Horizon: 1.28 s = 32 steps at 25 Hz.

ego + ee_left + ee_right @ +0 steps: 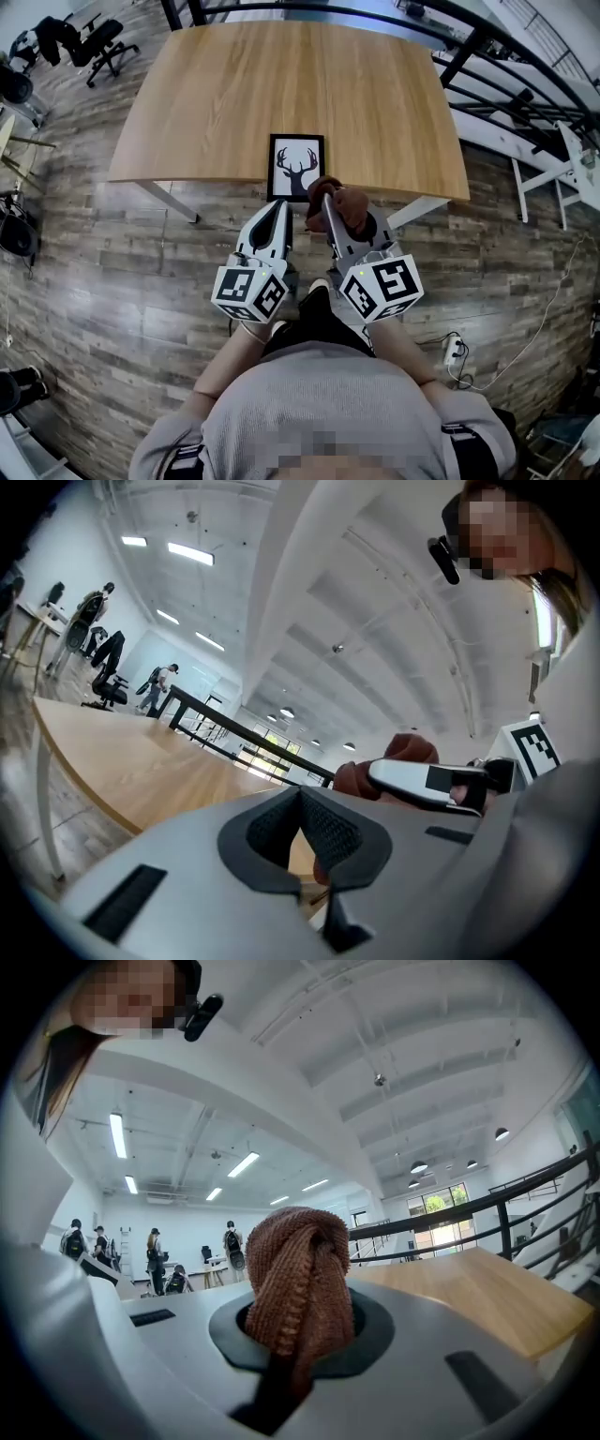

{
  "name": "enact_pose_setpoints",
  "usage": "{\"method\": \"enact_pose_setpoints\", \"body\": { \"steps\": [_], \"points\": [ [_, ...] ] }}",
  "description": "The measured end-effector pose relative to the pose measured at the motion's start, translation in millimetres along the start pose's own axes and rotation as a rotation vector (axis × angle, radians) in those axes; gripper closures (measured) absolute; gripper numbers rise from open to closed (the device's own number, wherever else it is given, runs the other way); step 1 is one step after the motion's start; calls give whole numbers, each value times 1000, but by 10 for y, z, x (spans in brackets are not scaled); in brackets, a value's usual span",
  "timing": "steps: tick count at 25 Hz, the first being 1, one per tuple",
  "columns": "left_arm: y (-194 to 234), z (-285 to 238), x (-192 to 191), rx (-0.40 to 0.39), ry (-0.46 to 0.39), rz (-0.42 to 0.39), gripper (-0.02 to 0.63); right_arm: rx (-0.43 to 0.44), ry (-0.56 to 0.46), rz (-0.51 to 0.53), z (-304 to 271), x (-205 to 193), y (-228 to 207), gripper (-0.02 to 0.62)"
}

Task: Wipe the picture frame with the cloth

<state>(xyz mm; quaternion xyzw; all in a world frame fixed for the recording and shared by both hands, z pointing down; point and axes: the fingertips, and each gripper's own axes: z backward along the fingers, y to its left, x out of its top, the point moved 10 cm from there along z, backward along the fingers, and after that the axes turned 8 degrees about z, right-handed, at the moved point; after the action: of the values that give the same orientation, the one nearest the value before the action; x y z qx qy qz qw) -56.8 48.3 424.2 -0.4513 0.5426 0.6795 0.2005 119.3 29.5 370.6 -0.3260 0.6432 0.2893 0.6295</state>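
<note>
The picture frame [296,167] (a deer print in it) is lying flat at the near edge of the table [281,84]. Just nearer, we are pinching the brown cloth [339,202] in our right gripper [327,202]. Our left gripper [278,210] is hovering just to its left, jaws pressed together on nothing.

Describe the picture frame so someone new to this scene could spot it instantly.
Find the large light wooden table; at the middle of its near edge sits a small black rectangular picture frame. Its white print of a black antlered deer head sets it apart from the rust-brown knitted cloth bunched in the right gripper just beside it.
</note>
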Motion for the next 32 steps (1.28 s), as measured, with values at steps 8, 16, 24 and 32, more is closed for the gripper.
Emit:
{"method": "enact_pose_setpoints", "body": {
  "steps": [8,16,24,32],
  "points": [
    [-290,629,109,-71,13,-73,598,-104,-37,7,586,5,717,549],
    [-509,978,200,-86,0,-93,598,-142,-62,47,955,165,1045,549],
    [-780,1145,267,-55,-33,-120,598,-102,-77,58,1112,375,1151,549],
    [-934,1231,189,-38,-44,-144,598,-74,-68,37,1290,319,1152,549]
  ]
}}
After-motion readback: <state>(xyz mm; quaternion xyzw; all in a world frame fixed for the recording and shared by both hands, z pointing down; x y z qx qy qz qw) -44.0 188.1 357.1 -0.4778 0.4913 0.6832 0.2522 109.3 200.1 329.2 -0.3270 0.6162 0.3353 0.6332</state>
